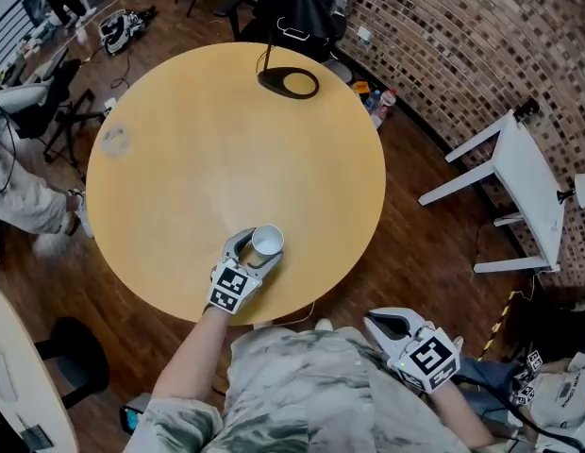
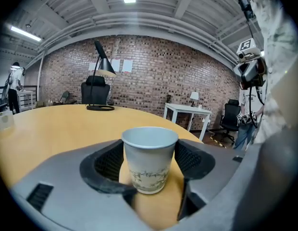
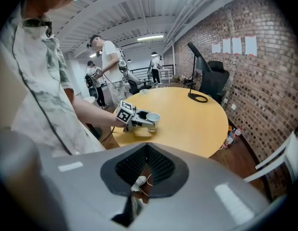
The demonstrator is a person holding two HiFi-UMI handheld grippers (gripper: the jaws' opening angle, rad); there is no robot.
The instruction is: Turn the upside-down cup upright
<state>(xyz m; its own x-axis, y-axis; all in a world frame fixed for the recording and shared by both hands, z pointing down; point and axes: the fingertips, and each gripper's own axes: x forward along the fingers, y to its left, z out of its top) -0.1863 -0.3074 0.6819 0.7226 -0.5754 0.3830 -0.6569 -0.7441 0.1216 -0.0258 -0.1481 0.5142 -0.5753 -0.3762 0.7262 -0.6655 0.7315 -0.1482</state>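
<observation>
A white paper cup [image 1: 267, 242] with a faint leaf print stands upright, mouth up, on the round wooden table [image 1: 189, 149] near its front edge. My left gripper [image 1: 255, 251] reaches level across the table with a jaw on each side of the cup. In the left gripper view the cup [image 2: 149, 158] stands between the dark pads [image 2: 106, 163], which sit right by its rim without visibly squeezing it. My right gripper [image 1: 377, 323] hangs off the table by the person's waist, jaws together and empty. The right gripper view shows the cup [image 3: 153, 119] and left gripper [image 3: 139, 121] from afar.
A black desk lamp's base [image 1: 288, 83] sits at the table's far edge. A clear plastic cup [image 1: 113, 138] stands at the left side. A white side table [image 1: 524, 173] is on the right, bottles [image 1: 377, 102] on the floor, and other people [image 3: 108, 66] stand beyond.
</observation>
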